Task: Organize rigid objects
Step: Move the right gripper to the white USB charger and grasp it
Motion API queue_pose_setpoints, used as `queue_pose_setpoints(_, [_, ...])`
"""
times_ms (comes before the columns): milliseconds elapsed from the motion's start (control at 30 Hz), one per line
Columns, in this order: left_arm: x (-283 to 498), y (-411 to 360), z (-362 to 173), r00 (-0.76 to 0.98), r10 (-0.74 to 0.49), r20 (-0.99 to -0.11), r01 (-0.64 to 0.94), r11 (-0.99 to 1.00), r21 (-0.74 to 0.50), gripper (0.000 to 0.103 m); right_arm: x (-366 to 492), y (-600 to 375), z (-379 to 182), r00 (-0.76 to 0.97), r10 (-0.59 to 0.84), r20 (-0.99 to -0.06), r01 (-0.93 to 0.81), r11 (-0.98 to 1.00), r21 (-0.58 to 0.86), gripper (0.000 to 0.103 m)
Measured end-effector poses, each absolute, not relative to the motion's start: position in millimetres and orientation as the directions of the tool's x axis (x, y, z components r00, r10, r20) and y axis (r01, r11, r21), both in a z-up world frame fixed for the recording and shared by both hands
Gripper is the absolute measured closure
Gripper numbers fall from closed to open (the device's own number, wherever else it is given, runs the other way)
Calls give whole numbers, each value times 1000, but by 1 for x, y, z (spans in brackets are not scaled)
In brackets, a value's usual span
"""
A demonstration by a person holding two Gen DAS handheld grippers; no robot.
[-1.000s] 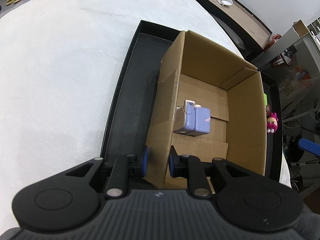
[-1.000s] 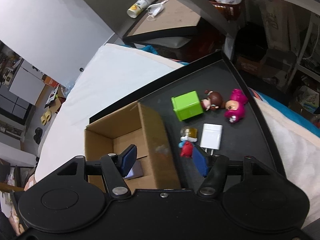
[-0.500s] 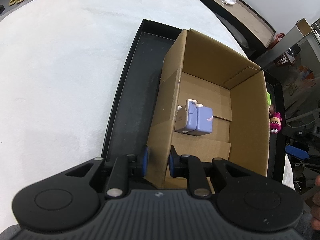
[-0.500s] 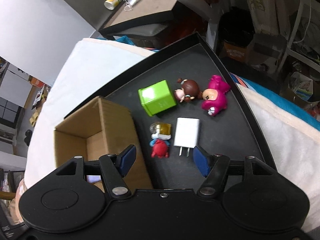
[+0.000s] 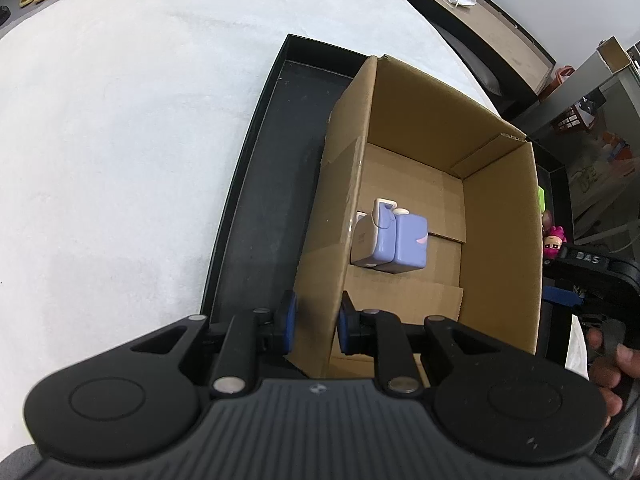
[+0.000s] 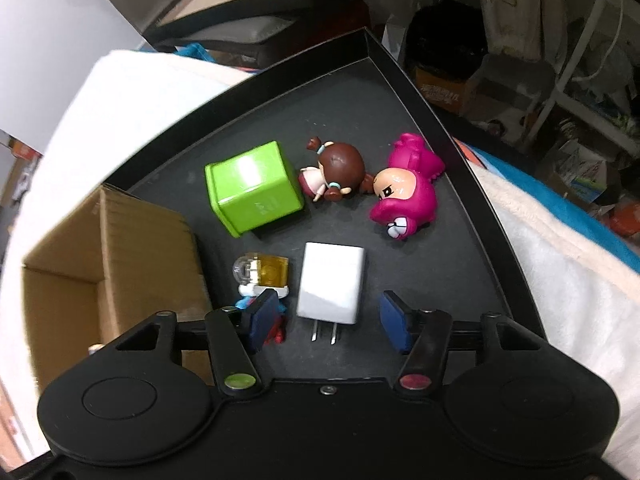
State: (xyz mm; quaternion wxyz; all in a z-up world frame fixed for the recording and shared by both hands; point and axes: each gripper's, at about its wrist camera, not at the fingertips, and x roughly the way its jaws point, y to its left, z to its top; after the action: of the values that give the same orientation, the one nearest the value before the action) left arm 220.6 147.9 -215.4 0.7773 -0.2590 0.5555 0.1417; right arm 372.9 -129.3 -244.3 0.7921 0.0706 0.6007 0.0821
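Observation:
My left gripper (image 5: 316,326) is shut on the near left wall of the open cardboard box (image 5: 500,216), which stands in a black tray (image 5: 256,184). A purple block toy (image 5: 394,238) lies inside the box. My right gripper (image 6: 330,322) hangs low over the tray (image 6: 452,240), its jaws closing around the white plug charger (image 6: 332,282), pads clear of its sides. Beside it lie a small red and blue figure with a yellow block (image 6: 266,276), a green cube (image 6: 252,186), a brown-haired doll (image 6: 334,174) and a pink figure (image 6: 404,196).
The tray rests on a white cloth (image 5: 120,120). The box (image 6: 108,256) stands left of the loose toys. A person's hand (image 5: 610,372) holds the right gripper at the box's right. A dark side table (image 6: 224,4) and room clutter lie beyond.
My right gripper has come down and shifted right, from over the box wall to over the white charger, and its jaws have narrowed. The left gripper has kept still on the box wall.

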Motion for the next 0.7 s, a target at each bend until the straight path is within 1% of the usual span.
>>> queue_pose_setpoints(133, [221,147,-217,343,-67,-937,-506,828,-244,84,373,-122,-253,270,179,-946,-67,984,167,48])
queue_pose_setpoints(167, [221,147,-217,343,-64,-937,-505,829,-242,84,372,-120,-257,252,175,-952,-79,984,160,61])
queue_pose_setpoints(200, [222,147,-217,342,-63,-937,-505,829,-240,84,372,-119,-260,231,181,-956,-81,983,166,66])
queue_pose_setpoints(700, [221,138,-217,345,-26,-938,-509,835,-210,84,351,-136,-230,271,241,-932,-88,970,226,67])
